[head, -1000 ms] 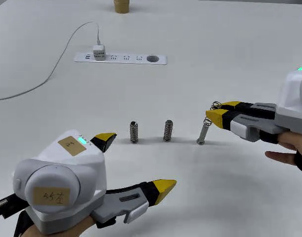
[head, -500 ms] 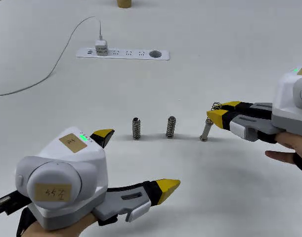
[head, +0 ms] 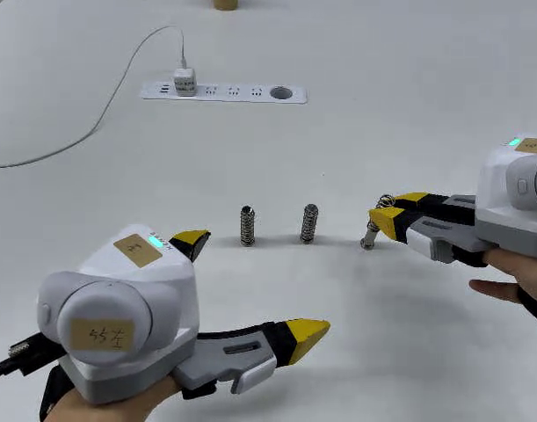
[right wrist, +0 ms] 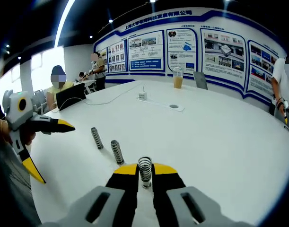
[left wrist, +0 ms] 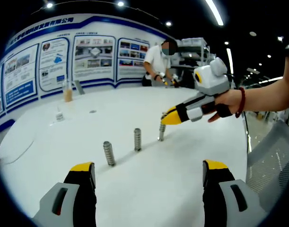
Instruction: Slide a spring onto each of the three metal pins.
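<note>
Three metal pins stand in a row on the white table (head: 250, 158). The left pin (head: 247, 226) and the middle pin (head: 309, 223) each carry a spring. My right gripper (head: 384, 214) is shut on a third spring (right wrist: 144, 169), held over the top of the right pin (head: 369, 237), which leans slightly. In the left gripper view, the right gripper (left wrist: 169, 117) touches that pin (left wrist: 161, 132). My left gripper (head: 250, 286) hovers open and holding nothing, in front of the row, its jaws wide apart (left wrist: 149, 170).
A white power strip (head: 224, 91) with a plugged charger and a cable trailing left lies at the back. A cup (right wrist: 178, 77) stands beyond it. People sit and stand at the room's far side, before wall posters.
The right gripper has lowered with the spring, so less of the right pin shows below the jaws. The left gripper has held its place; the head camera has tilted a little.
</note>
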